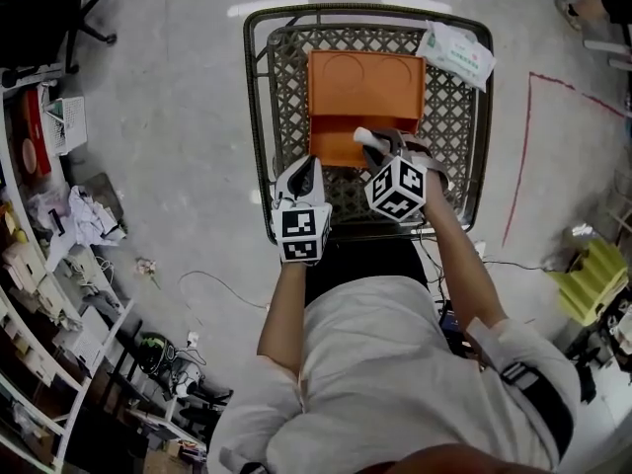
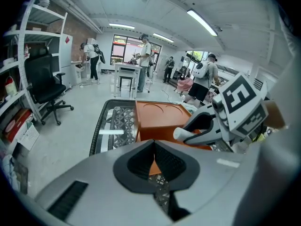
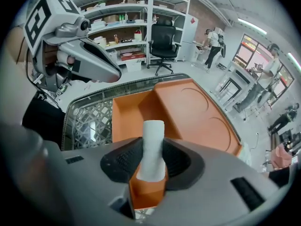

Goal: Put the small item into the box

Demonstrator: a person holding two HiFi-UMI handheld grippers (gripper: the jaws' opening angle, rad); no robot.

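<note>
White cylinder (image 3: 153,140): one, gripped in right claw (image 3: 151,167); one orange box (image 3: 188,107).

Head view looks down; 2 gripper views closely face box (image 1: 365,92).

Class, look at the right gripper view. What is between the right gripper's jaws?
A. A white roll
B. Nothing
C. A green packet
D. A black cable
A: the right gripper is closed on a white roll, which stands up between its jaws above the open orange box.
</note>
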